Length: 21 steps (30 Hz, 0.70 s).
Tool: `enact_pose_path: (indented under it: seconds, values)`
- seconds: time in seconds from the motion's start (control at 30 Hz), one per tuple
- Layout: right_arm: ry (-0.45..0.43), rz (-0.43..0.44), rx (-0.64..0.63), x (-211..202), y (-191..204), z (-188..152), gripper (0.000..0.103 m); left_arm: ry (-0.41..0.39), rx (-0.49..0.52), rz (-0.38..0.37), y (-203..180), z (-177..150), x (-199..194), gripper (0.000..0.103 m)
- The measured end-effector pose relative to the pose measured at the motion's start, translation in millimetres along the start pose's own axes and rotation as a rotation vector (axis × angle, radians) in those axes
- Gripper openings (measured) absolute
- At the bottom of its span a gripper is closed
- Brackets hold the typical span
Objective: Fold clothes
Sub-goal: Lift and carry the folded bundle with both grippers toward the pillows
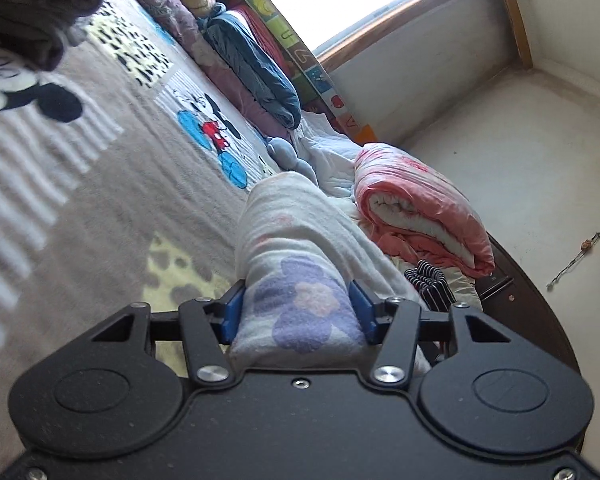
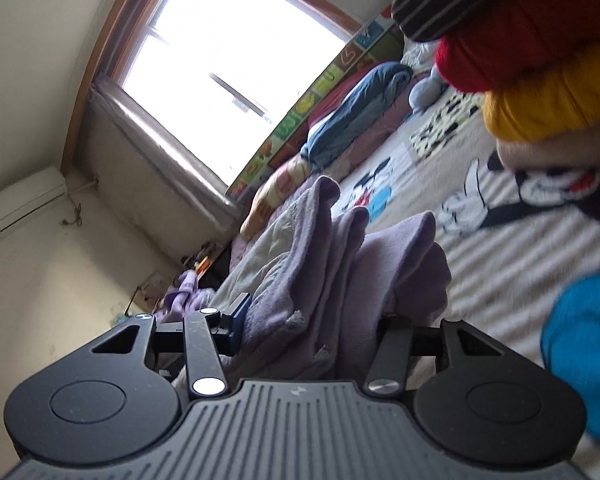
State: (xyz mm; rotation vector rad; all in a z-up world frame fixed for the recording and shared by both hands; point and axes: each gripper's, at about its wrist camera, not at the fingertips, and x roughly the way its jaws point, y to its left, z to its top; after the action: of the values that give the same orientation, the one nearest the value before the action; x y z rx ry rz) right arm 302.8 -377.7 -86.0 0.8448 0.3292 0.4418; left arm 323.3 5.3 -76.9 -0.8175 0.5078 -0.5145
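Note:
My left gripper is shut on a folded white cloth with purple flowers, held above the Mickey Mouse bedspread. The cloth fills the gap between the blue pads and hides the fingertips. My right gripper is shut on a bunched lilac garment, held above the same bedspread. A dark grey garment hangs at the top left of the left wrist view.
A rolled pink quilt, a blue bundle and a striped black item lie along the bed's far side. Stacked striped, red and yellow clothes sit at the right wrist view's top right. A window and wall lie beyond.

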Motion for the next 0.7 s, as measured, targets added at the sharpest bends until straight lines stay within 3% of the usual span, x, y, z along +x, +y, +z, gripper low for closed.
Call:
enact_pose_path:
  seconds: [0.4,0.53,0.7]
  values:
    - [-0.134,-0.098,-0.142,105,-26,65,0.051,-0.023,0.046,-0.085,10,74,109,0.053]
    - [-0.156,-0.177,-0.236,135,-32,78,0.051,-0.034,0.053,-0.099,14,85,143,0.052]
    - [-0.192,-0.249,-0.262,164,-48,89,0.051,-0.034,0.010,-0.107,29,87,185,0.053]
